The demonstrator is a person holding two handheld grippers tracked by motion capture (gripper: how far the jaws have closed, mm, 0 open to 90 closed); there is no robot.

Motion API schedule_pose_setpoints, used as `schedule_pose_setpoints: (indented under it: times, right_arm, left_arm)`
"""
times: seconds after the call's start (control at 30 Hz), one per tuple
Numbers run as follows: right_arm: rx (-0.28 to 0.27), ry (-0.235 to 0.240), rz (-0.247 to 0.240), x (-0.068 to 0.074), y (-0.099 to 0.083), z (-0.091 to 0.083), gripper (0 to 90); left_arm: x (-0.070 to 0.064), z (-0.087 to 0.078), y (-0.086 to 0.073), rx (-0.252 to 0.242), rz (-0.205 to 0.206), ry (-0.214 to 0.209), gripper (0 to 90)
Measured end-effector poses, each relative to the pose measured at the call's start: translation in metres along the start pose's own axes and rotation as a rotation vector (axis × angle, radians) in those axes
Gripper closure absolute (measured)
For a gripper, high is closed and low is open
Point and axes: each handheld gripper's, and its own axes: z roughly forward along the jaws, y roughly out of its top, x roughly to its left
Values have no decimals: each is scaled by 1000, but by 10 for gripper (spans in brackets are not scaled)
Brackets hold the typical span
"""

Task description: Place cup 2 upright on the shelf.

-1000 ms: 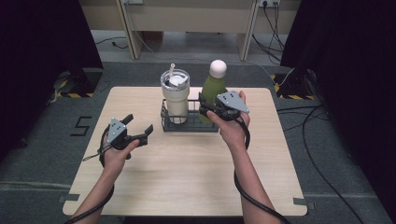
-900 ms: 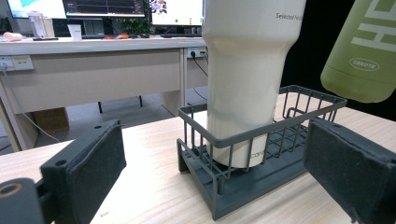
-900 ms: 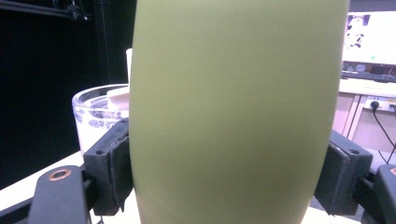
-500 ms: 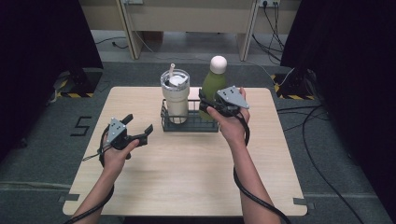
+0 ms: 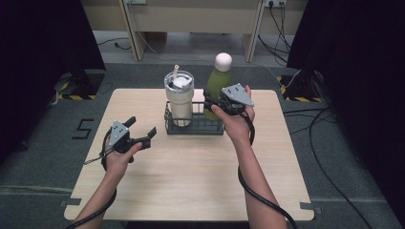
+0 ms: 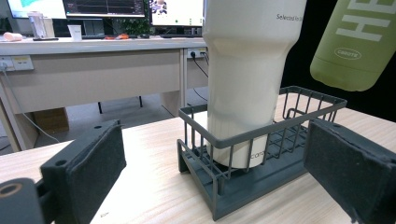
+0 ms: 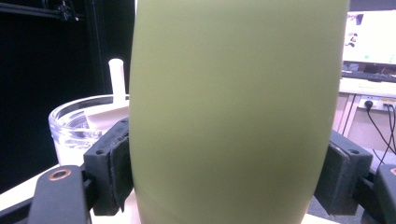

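Observation:
A green bottle (image 5: 218,87) with a white cap is clamped in my right gripper (image 5: 213,103), which is shut on its body. In the left gripper view the green bottle (image 6: 356,43) hangs tilted, its base above the right end of the dark wire rack (image 6: 261,135). A cream tumbler (image 5: 179,98) with a lid and straw stands in the left half of the wire rack (image 5: 197,127). In the right gripper view the bottle (image 7: 238,112) sits between the pads (image 7: 116,163), with the tumbler (image 7: 79,126) behind it on the left. My left gripper (image 5: 141,131) rests open, left of the rack.
The rack stands at the back middle of the wooden table (image 5: 191,181). Beyond the table's far edge is a desk (image 6: 93,60) with monitors. Cables (image 5: 334,157) lie on the floor at the right.
The right gripper has moved upward a little with the green bottle, raising it out of the rack. The left gripper has stayed where it was.

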Motion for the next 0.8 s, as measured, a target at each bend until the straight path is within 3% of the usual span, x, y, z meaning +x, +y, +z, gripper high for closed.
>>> schedule_pose_setpoints:
  times: [0.8]
  right_arm:
    - [23,-22,13,-5,2,20,212]
  left_arm:
    - [1,-1,0,-2,-7,2,49]
